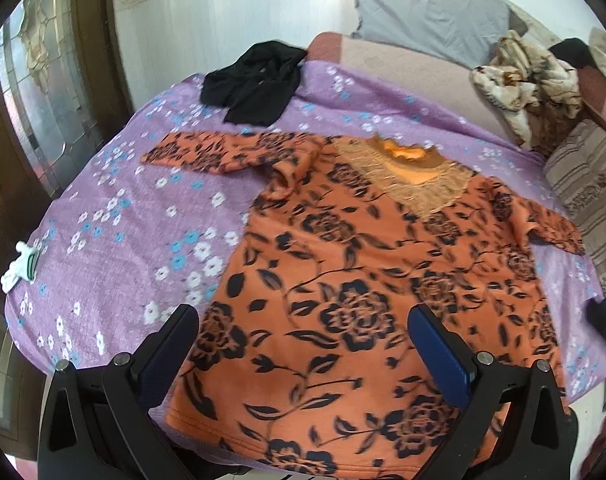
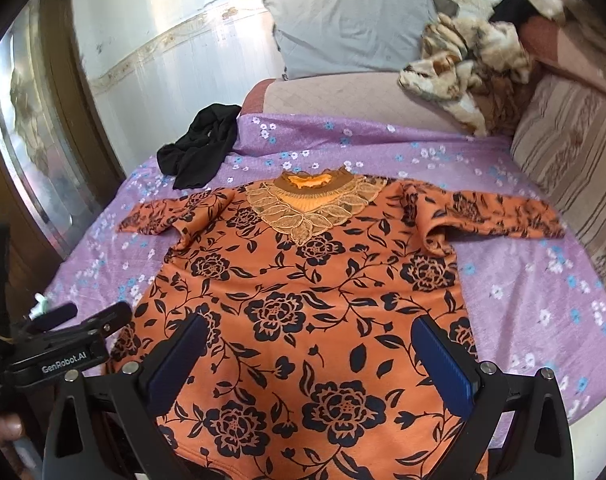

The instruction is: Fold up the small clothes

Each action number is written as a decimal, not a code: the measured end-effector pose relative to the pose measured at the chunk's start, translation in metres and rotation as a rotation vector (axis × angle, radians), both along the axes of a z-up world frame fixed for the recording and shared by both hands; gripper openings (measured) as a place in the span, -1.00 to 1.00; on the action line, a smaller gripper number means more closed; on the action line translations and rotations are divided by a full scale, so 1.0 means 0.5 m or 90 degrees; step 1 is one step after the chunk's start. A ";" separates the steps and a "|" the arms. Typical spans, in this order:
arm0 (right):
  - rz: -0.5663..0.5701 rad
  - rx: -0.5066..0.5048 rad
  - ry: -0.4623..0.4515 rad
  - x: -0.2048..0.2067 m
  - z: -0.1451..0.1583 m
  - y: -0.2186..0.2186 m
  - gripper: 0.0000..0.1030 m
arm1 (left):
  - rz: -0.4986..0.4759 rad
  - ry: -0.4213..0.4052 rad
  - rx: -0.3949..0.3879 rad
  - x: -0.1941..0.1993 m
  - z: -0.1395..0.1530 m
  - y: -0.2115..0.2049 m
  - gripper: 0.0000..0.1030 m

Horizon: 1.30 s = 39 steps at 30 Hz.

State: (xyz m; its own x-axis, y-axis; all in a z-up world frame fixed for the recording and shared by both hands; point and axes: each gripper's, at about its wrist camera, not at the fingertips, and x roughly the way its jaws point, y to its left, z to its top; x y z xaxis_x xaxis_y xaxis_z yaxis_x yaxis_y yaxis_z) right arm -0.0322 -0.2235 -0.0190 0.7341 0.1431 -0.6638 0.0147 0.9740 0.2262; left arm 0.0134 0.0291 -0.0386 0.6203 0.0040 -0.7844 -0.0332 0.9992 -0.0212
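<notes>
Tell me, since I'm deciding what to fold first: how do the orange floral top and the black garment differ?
The orange floral top lies spread flat with sleeves out; the black garment is crumpled in a heap. The top is patterned with a lace collar; the black one is plain. The top looks much larger and lies nearer the grippers. Both rest on the purple flowered sheet, untouched.

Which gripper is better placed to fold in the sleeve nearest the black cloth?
Left. The orange floral top's sleeve by the crumpled black cloth lies on its side; left gripper and right gripper are both open.
</notes>
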 end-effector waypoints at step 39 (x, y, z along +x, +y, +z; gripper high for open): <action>-0.345 0.131 -0.027 0.492 0.003 -0.659 -0.87 | 0.242 0.081 -0.079 0.213 -0.205 0.336 1.00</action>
